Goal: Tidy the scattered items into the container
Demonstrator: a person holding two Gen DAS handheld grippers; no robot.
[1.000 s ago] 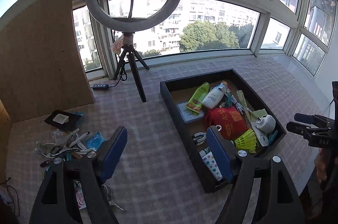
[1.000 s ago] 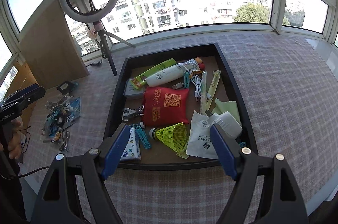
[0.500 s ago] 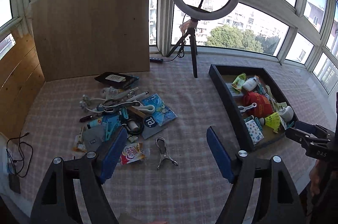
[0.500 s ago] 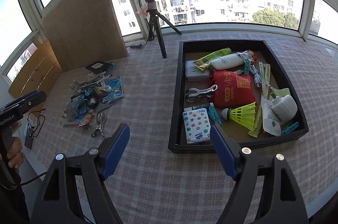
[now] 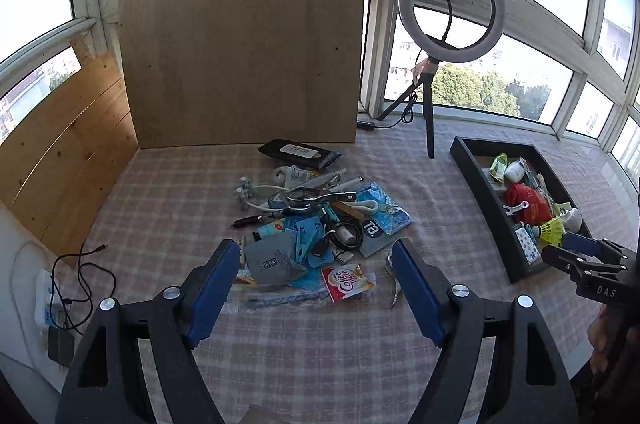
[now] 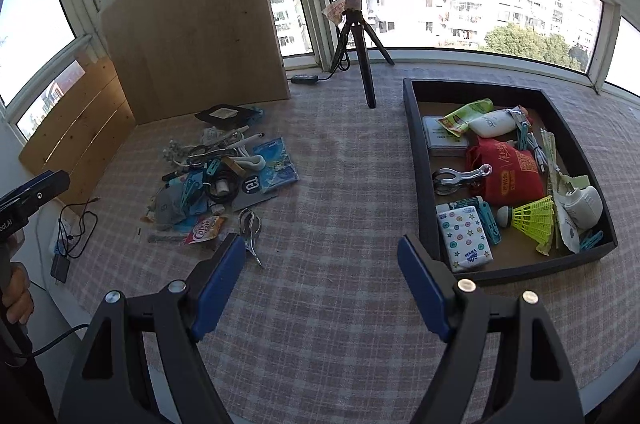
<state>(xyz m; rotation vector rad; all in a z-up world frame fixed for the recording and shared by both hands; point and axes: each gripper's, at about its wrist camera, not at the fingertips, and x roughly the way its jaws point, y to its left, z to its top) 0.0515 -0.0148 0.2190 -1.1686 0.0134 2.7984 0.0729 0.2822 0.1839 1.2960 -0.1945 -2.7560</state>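
A heap of scattered items (image 5: 316, 220) lies on the checked cloth, with a Coffee-mate sachet (image 5: 347, 282) at its near edge and metal tongs (image 6: 251, 229) beside it. My left gripper (image 5: 316, 288) hangs open just above the near side of the heap, nothing between its fingers. The black tray (image 6: 414, 152) on the right holds a red pouch (image 6: 506, 172), a yellow shuttlecock (image 6: 534, 218), a tissue pack (image 6: 464, 244) and more. My right gripper (image 6: 320, 288) is open over bare cloth between heap (image 6: 224, 180) and tray (image 5: 480, 184).
A ring light on a tripod (image 5: 430, 128) stands behind, between heap and tray. Wooden boards (image 5: 244, 56) lean against the windows at the back left. A power strip and cables (image 5: 60, 304) lie off the table's left edge. A hand (image 6: 16, 296) holds the other gripper's handle.
Both views have swung left, away from the tray. The left gripper now faces the heap instead of the tray, and the right gripper has pulled back from over the tray to the cloth.
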